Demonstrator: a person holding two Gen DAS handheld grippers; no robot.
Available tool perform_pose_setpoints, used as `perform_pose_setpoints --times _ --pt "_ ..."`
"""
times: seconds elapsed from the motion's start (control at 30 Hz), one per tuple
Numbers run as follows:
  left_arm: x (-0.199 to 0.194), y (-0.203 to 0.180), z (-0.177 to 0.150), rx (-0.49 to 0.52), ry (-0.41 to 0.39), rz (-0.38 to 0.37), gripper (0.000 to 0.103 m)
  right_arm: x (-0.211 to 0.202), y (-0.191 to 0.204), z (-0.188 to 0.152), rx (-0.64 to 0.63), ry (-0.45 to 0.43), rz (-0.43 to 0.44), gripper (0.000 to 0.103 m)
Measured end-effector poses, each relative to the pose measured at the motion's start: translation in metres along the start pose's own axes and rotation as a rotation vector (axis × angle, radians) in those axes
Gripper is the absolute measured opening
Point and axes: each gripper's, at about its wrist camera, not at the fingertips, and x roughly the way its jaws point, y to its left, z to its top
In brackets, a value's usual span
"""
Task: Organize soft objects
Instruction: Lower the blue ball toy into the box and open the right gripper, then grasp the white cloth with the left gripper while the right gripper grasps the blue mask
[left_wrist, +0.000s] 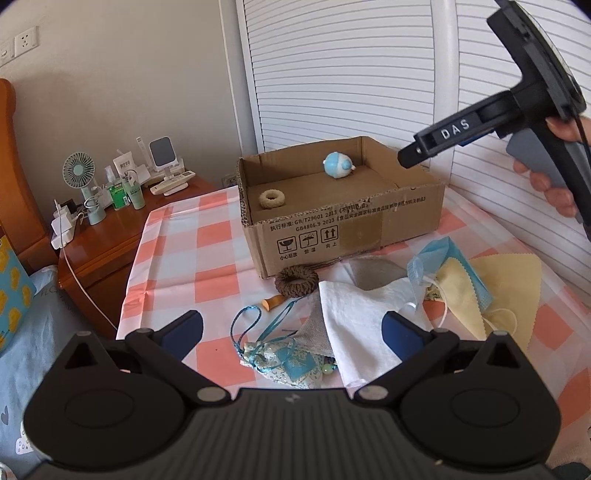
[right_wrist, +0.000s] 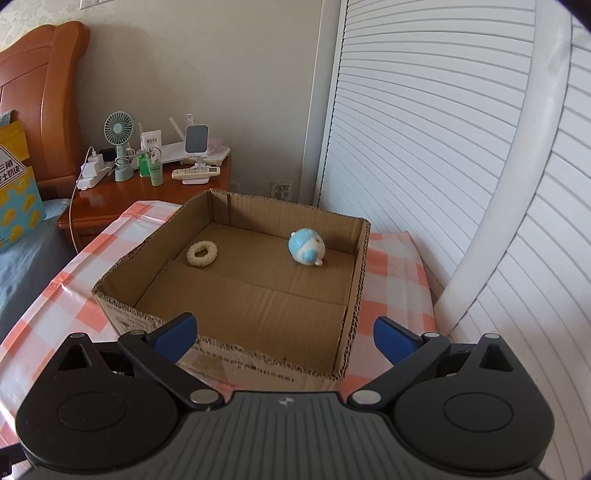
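A: Where do the grippers stand?

B: The left gripper (left_wrist: 291, 334) is spread wide and empty above the pouch (left_wrist: 284, 363); the right gripper (right_wrist: 284, 334) hangs released over the cardboard box (right_wrist: 351, 295).

A: And the soft things?

B: Heaped on the checked surface (left_wrist: 177, 258) before the box: white cloth (left_wrist: 354, 325), masks, a brown ring (left_wrist: 296, 282). All look light and limp, likely to droop; pinch a bunched fold rather than a flat edge.

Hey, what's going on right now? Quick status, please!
Both grippers, left and right, open, empty. Cardboard box holds cream ring and blue-white plush. Cloths, masks wait outside. Nothing blocking.
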Motion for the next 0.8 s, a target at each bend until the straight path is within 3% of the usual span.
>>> perform_pose_setpoints --times 0.5,0.8 --pt "0.011 -0.020 -0.010 0.035 0.044 -0.052 0.102 -0.042 -0.004 -0.109 0.125 0.033 -0.037 0.103" --pt "0.029 -0.029 -0.011 0.040 0.083 -0.089 0.102 -0.025 -0.019 -0.119 0.164 0.060 -0.060 0.103"
